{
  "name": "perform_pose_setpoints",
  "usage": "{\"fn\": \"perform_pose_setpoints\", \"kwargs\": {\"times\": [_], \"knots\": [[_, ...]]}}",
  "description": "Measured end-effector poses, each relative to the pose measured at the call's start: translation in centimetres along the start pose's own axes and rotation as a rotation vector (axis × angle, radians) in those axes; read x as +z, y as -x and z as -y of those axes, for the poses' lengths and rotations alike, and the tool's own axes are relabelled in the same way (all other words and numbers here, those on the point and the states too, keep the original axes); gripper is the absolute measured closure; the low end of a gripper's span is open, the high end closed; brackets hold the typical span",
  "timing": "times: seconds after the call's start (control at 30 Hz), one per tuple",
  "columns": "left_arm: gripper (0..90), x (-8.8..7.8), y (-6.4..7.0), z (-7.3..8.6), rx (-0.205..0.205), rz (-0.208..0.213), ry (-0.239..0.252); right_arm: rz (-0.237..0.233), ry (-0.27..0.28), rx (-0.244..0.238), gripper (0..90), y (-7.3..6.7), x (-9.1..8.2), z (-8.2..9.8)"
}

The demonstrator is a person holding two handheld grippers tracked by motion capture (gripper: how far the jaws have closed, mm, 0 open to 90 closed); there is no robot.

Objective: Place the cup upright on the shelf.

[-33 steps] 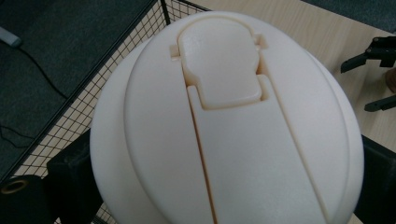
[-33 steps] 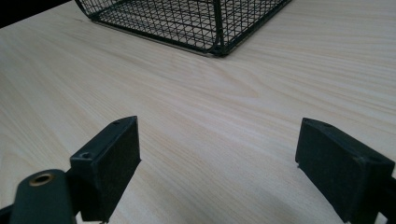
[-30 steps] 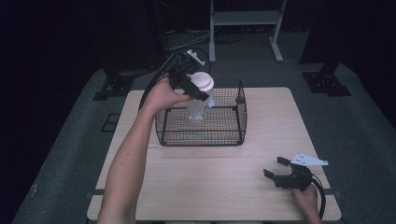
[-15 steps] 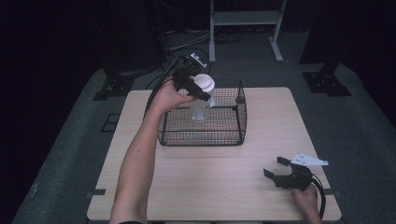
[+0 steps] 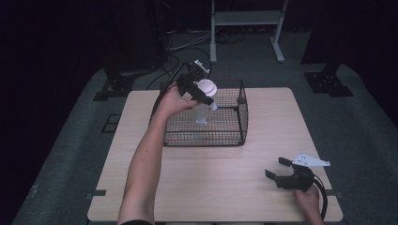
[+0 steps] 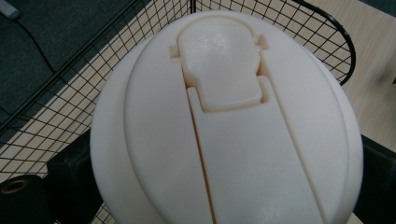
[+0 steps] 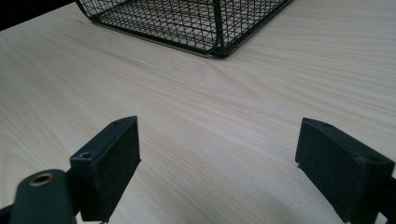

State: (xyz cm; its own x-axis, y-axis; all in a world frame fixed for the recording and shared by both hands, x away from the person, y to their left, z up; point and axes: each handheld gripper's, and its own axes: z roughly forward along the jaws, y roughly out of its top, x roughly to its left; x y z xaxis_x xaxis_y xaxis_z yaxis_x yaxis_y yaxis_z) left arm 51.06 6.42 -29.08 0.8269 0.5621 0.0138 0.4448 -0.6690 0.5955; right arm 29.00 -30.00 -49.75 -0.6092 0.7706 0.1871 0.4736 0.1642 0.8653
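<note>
Left gripper (image 5: pixel 199 91) clamped on the white-lidded clear bottle (image 5: pixel 203 105), held upright over the wire basket (image 5: pixel 225 133) near its far-left corner, mesh walls close on two sides, bottle's base inside the basket. Right gripper (image 5: pixel 280 171) resting near the table's (image 5: pixel 263 117) near-right edge, jaws wide apart, bare wood ahead up to the basket. Since a second ago: bottle shifted slightly, right gripper unmoved.

L tongs (image 5: pixel 202 96): blk, blk cable | R tongs (image 5: pixel 278 169): blk pads, grey tri plate | arms bare
</note>
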Motion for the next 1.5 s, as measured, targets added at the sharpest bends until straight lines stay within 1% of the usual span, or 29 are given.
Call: {"fn": "perform_pose_setpoints", "kwargs": {"times": [0.1, 0.2, 0.37, 0.53, 0.63, 0.8, 0.9, 1.0, 1.13, 1.17, 1.2, 1.23, 1.27, 1.37, 1.5], "knots": [[5.1, 0.5, -0.2, 0.3, -0.01, 0.006, -0.002, 0.0, -0.001, -0.002, 12.9, 0.0, 0.0, 0.0], [5.1, 1.3, -0.4, 0.8, -0.021, 0.004, -0.007, 0.0, -0.001, -0.005, 12.9, 0.0, 0.0, 0.0], [5.0, 2.1, -0.6, 1.2, -0.033, 0.006, -0.013, 0.0, -0.002, -0.006, 12.9, 0.0, 0.0, 0.0], [5.1, 2.9, -0.5, 1.6, -0.031, 0.01, -0.015, -0.006, -0.003, -0.003, 12.9, 0.0, 0.0, 0.0], [5.0, 3.4, -0.5, 1.9, -0.037, 0.008, -0.019, -0.006, 0.0, -0.005, 12.9, 0.0, 0.0, 0.0], [5.1, 3.7, -0.6, 2.1, -0.036, 0.013, -0.02, -0.009, 0.001, -0.004, 12.9, 0.1, 0.0, 0.0], [5.0, 3.9, -0.7, 2.2, -0.033, 0.003, -0.02, -0.008, -0.001, -0.004, 12.9, 0.1, 0.0, 0.0], [5.0, 4.1, -0.8, 2.3, -0.034, 0.008, -0.017, -0.006, -0.002, -0.004, 12.9, 0.1, 0.0, 0.0], [5.0, 4.7, -0.5, 2.8, -0.026, 0.003, -0.029, -0.005, -0.001, -0.003, 12.9, 0.0, 0.0, 0.0], [5.0, 4.8, -0.5, 3.0, -0.027, 0.005, -0.014, -0.005, -0.001, -0.003, 12.9, 0.0, 0.0, 0.0], [5.0, 4.7, -0.5, 3.1, -0.035, 0.008, -0.001, -0.004, 0.0, -0.003, 12.9, 0.0, 0.0, 0.0], [5.0, 4.8, -0.6, 3.2, -0.032, 0.01, -0.007, -0.003, 0.001, -0.006, 12.9, 0.0, 0.0, 0.0], [5.0, 4.7, -0.5, 3.3, -0.031, 0.009, 0.0, -0.003, 0.001, -0.006, 12.9, 0.0, 0.0, 0.0], [4.9, 4.6, -0.4, 3.5, -0.022, 0.005, 0.0, 0.0, 0.0, -0.004, 12.9, 0.1, 0.0, 0.0], [4.7, 4.5, -0.3, 3.7, -0.023, 0.005, -0.004, 0.002, -0.006, -0.008, 12.9, 0.0, 0.1, 0.0]]}}
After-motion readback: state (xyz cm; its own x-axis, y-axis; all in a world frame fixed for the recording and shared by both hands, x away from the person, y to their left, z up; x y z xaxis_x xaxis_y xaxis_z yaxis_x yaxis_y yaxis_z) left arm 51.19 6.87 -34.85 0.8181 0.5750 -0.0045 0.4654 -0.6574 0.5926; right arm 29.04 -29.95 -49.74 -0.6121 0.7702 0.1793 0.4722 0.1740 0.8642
